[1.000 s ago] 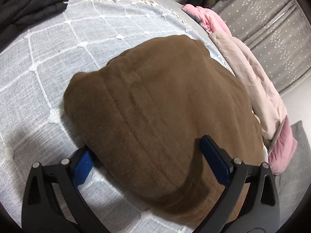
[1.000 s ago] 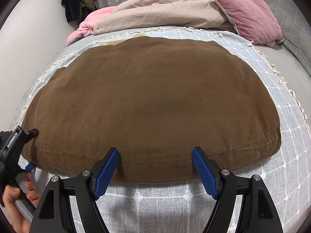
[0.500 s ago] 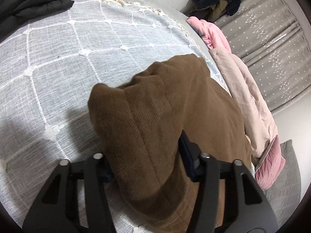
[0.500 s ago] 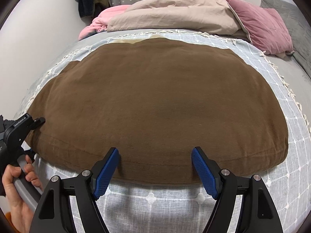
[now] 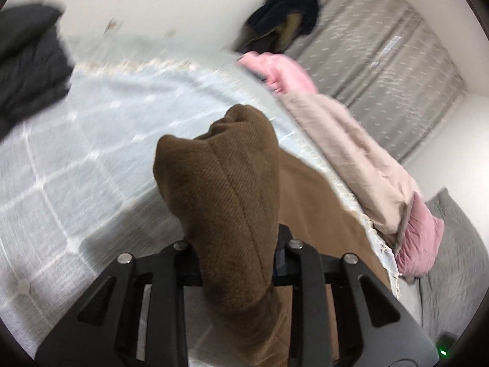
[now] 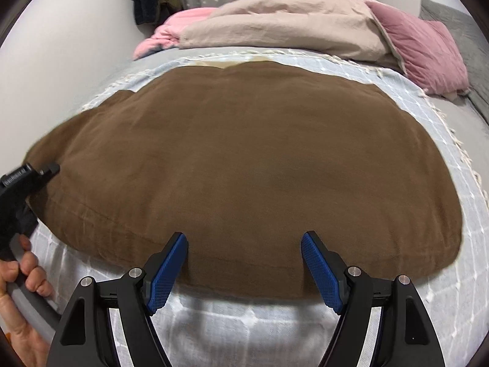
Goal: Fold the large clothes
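Note:
A large brown garment (image 6: pixel 244 153) lies spread flat on the pale checked bedspread (image 6: pixel 244 315). In the left wrist view a bunched corner of the brown garment (image 5: pixel 220 183) stands up between the jaws of my left gripper (image 5: pixel 235 263), which are closing and pinch the cloth, lifted off the bedspread (image 5: pixel 76 159). The right gripper (image 6: pixel 244 263) hovers at the near hem, open, its blue pads (image 6: pixel 168 272) wide apart and the hem's edge between them untouched. At the left edge of the right wrist view, a hand (image 6: pixel 21 275) holds the left gripper's black body (image 6: pixel 18 183).
A beige duvet (image 6: pixel 275 30), a pink blanket (image 5: pixel 275 73) and a dusty-pink pillow (image 6: pixel 421 52) are piled along the far side of the bed. Dark clothes (image 5: pixel 284 24) hang by the grey curtain. A black garment (image 5: pixel 27 61) lies at the far left.
The left gripper went from wide open around the garment's corner to pinching it, and rose, pulling the corner up off the bed. The right gripper stayed open at the hem.

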`<state>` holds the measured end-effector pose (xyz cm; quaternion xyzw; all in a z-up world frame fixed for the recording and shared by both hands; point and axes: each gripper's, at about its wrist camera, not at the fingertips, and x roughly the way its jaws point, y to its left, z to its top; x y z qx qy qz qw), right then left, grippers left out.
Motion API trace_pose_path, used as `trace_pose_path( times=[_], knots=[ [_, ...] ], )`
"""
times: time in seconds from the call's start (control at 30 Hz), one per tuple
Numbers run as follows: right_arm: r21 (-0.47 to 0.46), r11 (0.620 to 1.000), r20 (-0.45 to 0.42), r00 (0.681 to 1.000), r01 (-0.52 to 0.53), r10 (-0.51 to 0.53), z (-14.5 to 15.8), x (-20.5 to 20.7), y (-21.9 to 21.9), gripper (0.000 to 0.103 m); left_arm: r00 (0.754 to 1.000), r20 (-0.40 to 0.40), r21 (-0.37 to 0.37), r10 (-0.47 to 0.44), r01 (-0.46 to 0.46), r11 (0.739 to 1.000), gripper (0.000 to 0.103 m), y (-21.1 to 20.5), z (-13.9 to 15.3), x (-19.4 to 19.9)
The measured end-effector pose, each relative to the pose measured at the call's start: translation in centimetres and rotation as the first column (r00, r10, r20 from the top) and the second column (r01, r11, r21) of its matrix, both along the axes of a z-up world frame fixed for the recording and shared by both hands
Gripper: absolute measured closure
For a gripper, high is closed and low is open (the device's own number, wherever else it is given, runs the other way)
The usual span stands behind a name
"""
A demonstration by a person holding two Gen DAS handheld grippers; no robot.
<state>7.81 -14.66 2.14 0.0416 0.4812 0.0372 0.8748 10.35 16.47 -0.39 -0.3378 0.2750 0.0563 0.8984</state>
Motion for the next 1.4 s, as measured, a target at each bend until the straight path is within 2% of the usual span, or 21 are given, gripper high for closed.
trace_pose_path(
  times=[0.1, 0.2, 0.3, 0.37, 0.5, 0.57, 0.6, 0.67, 0.7, 0.73, 0.77, 0.83, 0.9, 0.97, 1.0, 1.07, 1.13, 1.2, 1.27, 1.33, 1.4],
  knots=[
    [0.021, 1.000, -0.050, 0.999, -0.001, 0.002, -1.1, 1.1, -0.3, 0.024, 0.992, 0.104, 0.086, -0.074, 0.065, 0.994, 0.076, -2.8, 3.6, -0.7],
    [0.101, 0.995, -0.072, 0.997, 0.006, 0.001, -0.8, 1.5, -1.8, 0.024, 0.965, 0.192, 0.171, -0.176, 0.144, 0.975, 0.077, -6.5, 7.2, -1.1],
    [0.240, 0.970, -0.081, 0.996, 0.042, -0.023, 0.2, 1.4, -5.0, 0.024, 0.912, 0.257, 0.268, -0.320, 0.251, 0.930, 0.077, -11.2, 10.2, -1.6],
    [0.265, 0.961, -0.062, 0.996, 0.080, -0.066, 1.0, 1.1, -7.3, 0.024, 0.862, 0.278, 0.320, -0.425, 0.334, 0.887, 0.077, -14.3, 11.5, -1.7],
    [0.249, 0.942, -0.013, 0.973, 0.226, -0.230, 2.5, -0.1, -14.0, 0.024, 0.725, 0.246, 0.404, -0.644, 0.527, 0.748, 0.077, -21.1, 12.0, -1.4],
    [0.276, 0.909, -0.013, 0.947, 0.313, -0.322, 2.6, -1.0, -17.7, 0.024, 0.630, 0.170, 0.421, -0.758, 0.649, 0.634, 0.077, -24.6, 10.6, -0.9],
    [0.296, 0.891, -0.019, 0.935, 0.344, -0.355, 2.6, -1.3, -19.2, 0.024, 0.603, 0.140, 0.423, -0.785, 0.681, 0.598, 0.076, -25.7, 9.9, -0.7],
    [0.356, 0.836, -0.054, 0.903, 0.417, -0.427, 2.1, -2.3, -22.7, 0.024, 0.526, 0.038, 0.414, -0.849, 0.765, 0.493, 0.074, -28.1, 7.3, -0.4],
    [0.378, 0.812, -0.073, 0.888, 0.446, -0.454, 1.8, -2.8, -24.1, 0.024, 0.472, -0.047, 0.389, -0.880, 0.820, 0.419, 0.072, -29.5, 5.0, 0.0],
    [0.396, 0.787, -0.091, 0.873, 0.473, -0.479, 1.5, -3.3, -25.4, 0.024, 0.438, -0.097, 0.371, -0.894, 0.849, 0.376, 0.071, -30.2, 3.4, 0.1],
    [0.408, 0.766, -0.105, 0.859, 0.496, -0.500, 1.2, -3.7, -26.5, 0.024, 0.408, -0.135, 0.371, -0.903, 0.866, 0.336, 0.067, -30.7, 1.6, 0.1],
    [0.424, 0.743, -0.115, 0.844, 0.519, -0.524, 0.9, -4.4, -27.7, 0.024, 0.380, -0.128, 0.420, -0.916, 0.858, 0.298, 0.063, -30.7, 0.4, -0.8],
    [0.443, 0.733, -0.116, 0.844, 0.516, -0.524, 0.8, -4.8, -28.2, 0.024, 0.350, -0.110, 0.436, -0.930, 0.858, 0.271, 0.051, -30.1, 1.0, -1.8],
    [0.480, 0.731, -0.114, 0.860, 0.486, -0.497, 0.7, -4.8, -28.2, 0.024, 0.295, -0.071, 0.372, -0.953, 0.894, 0.249, 0.036, -28.9, 2.6, -2.2],
    [0.503, 0.729, -0.109, 0.871, 0.465, -0.480, 0.8, -4.8, -28.1, 0.024, 0.278, -0.060, 0.353, -0.959, 0.904, 0.240, 0.032, -28.9, 3.1, -2.2],
    [0.530, 0.728, -0.097, 0.884, 0.434, -0.457, 0.9, -4.8, -28.1, 0.024, 0.240, -0.043, 0.330, -0.970, 0.920, 0.213, 0.031, -27.3, 4.7, -2.8],
    [0.540, 0.734, -0.085, 0.895, 0.411, -0.438, 1.0, -4.3, -27.4, 0.024, 0.228, -0.045, 0.331, -0.973, 0.922, 0.200, 0.030, -26.6, 6.1, -3.3],
    [0.533, 0.752, -0.067, 0.905, 0.388, -0.419, 1.3, -3.6, -26.6, 0.024, 0.237, -0.039, 0.342, -0.971, 0.916, 0.210, 0.029, -25.0, 6.9, -4.2],
    [0.520, 0.774, -0.038, 0.915, 0.362, -0.403, 2.1, -3.2, -26.1, 0.024, 0.263, -0.024, 0.358, -0.964, 0.903, 0.237, 0.029, -23.0, 7.6, -4.0],
    [0.515, 0.794, 0.009, 0.924, 0.324, -0.382, 3.4, -3.5, -25.7, 0.024, 0.308, -0.018, 0.389, -0.951, 0.879, 0.277, 0.027, -21.1, 8.0, -2.9],
    [0.534, 0.794, 0.057, 0.925, 0.290, -0.376, 5.0, -3.2, -25.3, 0.024, 0.381, -0.029, 0.403, -0.924, 0.850, 0.338, 0.026, -19.1, 7.7, -1.1]
  ],
)
